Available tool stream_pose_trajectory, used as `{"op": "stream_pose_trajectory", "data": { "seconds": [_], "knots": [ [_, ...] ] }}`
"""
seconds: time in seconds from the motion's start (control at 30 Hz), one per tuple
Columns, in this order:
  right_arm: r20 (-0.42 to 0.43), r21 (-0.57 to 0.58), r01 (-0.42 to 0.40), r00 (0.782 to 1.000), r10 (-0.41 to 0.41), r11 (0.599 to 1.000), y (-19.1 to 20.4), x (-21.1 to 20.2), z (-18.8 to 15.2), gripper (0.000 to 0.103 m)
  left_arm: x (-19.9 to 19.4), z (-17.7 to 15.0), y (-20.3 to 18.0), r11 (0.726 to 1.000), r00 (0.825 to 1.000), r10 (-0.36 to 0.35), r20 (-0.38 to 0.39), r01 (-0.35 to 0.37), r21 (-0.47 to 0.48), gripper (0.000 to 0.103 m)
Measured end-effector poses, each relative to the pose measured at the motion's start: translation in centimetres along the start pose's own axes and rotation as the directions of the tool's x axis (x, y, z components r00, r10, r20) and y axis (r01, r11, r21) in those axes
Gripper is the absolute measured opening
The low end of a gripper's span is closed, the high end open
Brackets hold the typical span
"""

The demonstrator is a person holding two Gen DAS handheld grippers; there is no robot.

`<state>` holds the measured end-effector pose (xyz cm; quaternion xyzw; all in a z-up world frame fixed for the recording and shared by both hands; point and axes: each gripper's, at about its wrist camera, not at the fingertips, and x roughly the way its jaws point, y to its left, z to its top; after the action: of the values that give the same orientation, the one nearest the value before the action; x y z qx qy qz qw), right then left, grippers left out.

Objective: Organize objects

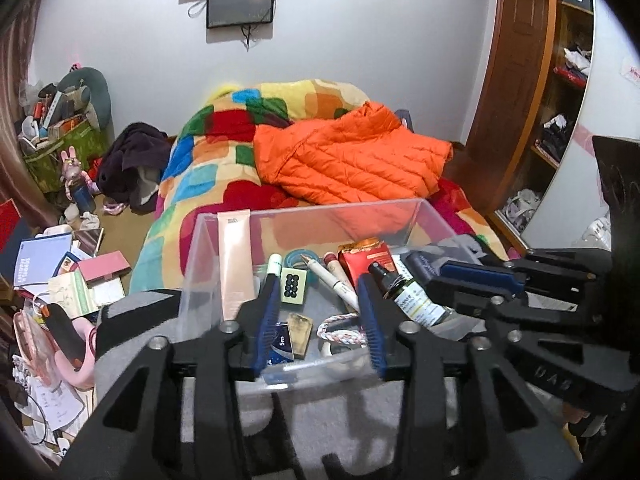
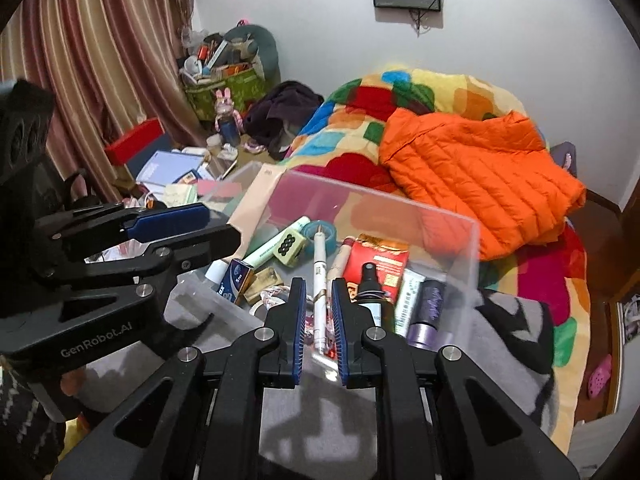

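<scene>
Right hand-held gripper (image 2: 318, 300) nearly closed around slim white-and-gold pen (image 2: 319, 280) in clear plastic rectangular bin (image 2: 460, 224) on bed; left hand-held gripper (image 1: 316, 312) open and empty over bin, so lift pen straight up, clear of neighbouring bottles.
</scene>
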<state>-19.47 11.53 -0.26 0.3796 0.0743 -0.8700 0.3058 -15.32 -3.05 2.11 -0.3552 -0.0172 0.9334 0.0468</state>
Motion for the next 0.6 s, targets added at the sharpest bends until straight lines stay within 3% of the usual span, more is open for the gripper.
{"op": "stream_pose_trajectory", "data": {
  "seconds": [0.1,0.17,0.23,0.47,0.6],
  "knots": [
    [0.022,0.008,0.012,1.000,-0.012,1.000,0.1,-1.5,-0.5,0.026,-1.6,-0.4,-0.2,1.000,0.999,0.004,0.036,-0.004,0.007,0.062],
    [0.042,0.016,0.020,0.999,-0.020,1.000,0.3,-2.6,-1.0,0.044,-2.6,-0.8,-0.5,1.000,0.998,0.005,0.055,-0.005,0.012,0.070],
    [0.060,0.021,0.031,0.998,-0.032,0.999,0.4,-3.4,-1.5,0.054,-3.4,-1.3,-0.7,1.000,0.998,0.004,0.066,-0.006,0.020,0.078],
    [0.102,0.056,0.057,0.993,-0.062,0.997,0.7,-5.4,-3.2,0.074,-5.8,-3.1,-1.0,0.999,0.994,0.021,0.105,-0.024,0.023,0.093],
    [0.118,0.056,0.084,0.989,-0.090,0.995,0.9,-6.2,-4.2,0.078,-6.6,-4.4,-1.0,1.000,0.993,0.025,0.113,-0.027,0.010,0.096]
  ]
}}
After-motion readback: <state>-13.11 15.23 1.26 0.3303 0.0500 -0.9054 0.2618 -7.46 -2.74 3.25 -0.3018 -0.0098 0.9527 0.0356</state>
